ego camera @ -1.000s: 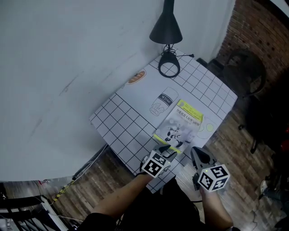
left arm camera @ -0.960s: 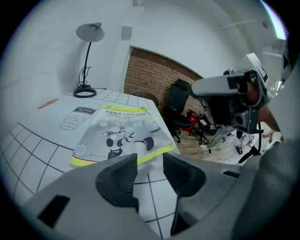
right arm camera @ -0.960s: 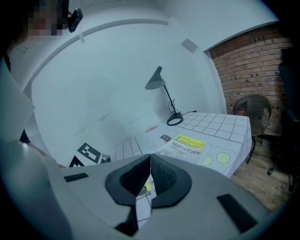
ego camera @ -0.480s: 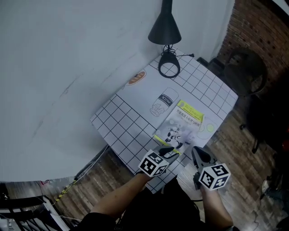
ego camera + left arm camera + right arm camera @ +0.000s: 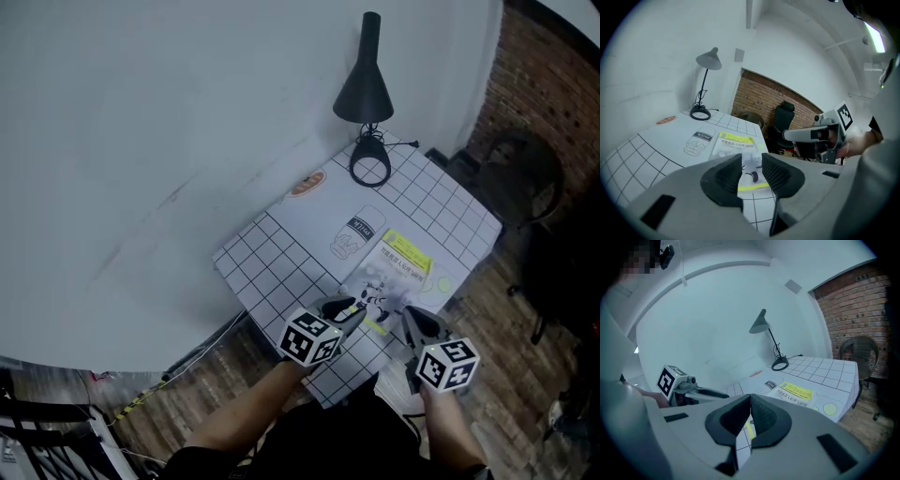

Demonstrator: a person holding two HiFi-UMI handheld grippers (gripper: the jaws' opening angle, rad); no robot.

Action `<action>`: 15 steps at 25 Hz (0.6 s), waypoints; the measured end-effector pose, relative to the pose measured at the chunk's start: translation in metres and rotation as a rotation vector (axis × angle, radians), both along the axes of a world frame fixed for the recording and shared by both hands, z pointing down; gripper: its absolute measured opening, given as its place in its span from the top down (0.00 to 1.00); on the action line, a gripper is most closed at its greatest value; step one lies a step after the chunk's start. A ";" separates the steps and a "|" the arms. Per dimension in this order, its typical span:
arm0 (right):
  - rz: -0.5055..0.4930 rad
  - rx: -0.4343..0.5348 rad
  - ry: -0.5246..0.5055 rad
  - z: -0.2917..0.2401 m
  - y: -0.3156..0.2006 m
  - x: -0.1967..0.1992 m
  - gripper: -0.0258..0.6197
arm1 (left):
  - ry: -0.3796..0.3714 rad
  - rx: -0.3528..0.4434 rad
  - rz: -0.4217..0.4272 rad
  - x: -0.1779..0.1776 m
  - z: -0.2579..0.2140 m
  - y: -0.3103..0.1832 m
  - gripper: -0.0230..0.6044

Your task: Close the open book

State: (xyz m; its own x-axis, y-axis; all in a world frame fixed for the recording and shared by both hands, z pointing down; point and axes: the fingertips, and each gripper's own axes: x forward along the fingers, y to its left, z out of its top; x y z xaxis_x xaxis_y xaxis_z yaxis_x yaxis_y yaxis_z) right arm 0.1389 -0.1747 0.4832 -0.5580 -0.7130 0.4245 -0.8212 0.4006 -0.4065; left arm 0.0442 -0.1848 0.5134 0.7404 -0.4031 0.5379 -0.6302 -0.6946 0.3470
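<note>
A white surface ruled with a black grid (image 5: 272, 262) carries the white paperback book with a yellow band across its cover (image 5: 398, 267). The book lies flat near the surface's 4 o'clock edge and nothing touches it. Only one face of it shows. Dark lines of print run under the yellow band, too small to read, and a cartoon figure sits lower on the cover.

Just beside the book, at its 10 o'clock, is an outline drawing of a bottle (image 5: 354, 232) whose dark label reads "milk". An orange oval print (image 5: 307, 184) lies further off at 10 o'clock, its lettering illegible. A pale green circle (image 5: 443, 284) is printed at the book's 4 o'clock. A black cone-shaded desk lamp (image 5: 366, 89) stands at the surface's 1 o'clock corner.

The left tongs (image 5: 349, 307) hang above the book's 7 o'clock corner. Their jaws stand narrowly apart and have just been closing, with nothing held between them. The right tongs (image 5: 410, 314) hover at the book's 6 o'clock, pad tips together and empty
</note>
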 end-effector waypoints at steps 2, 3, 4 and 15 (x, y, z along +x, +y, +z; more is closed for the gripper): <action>-0.005 0.018 0.006 -0.007 -0.004 -0.002 0.96 | 0.004 0.010 -0.045 -0.010 -0.013 -0.006 0.75; -0.009 0.028 0.007 -0.012 -0.006 -0.004 0.96 | 0.004 0.020 -0.063 -0.015 -0.020 -0.008 0.75; -0.016 0.038 0.008 -0.016 -0.009 -0.006 0.96 | 0.002 0.034 -0.079 -0.019 -0.027 -0.009 0.75; -0.137 0.171 0.046 -0.065 -0.031 -0.039 0.96 | -0.012 0.173 -0.189 -0.065 -0.091 -0.011 0.77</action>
State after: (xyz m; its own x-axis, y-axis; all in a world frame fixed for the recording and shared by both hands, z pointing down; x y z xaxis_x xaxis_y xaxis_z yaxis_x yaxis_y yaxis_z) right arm 0.0999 -0.2060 0.4180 -0.6374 -0.6955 0.3317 -0.7705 0.5696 -0.2864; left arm -0.0213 -0.1955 0.4226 0.6368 -0.6207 0.4575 -0.7582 -0.6120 0.2250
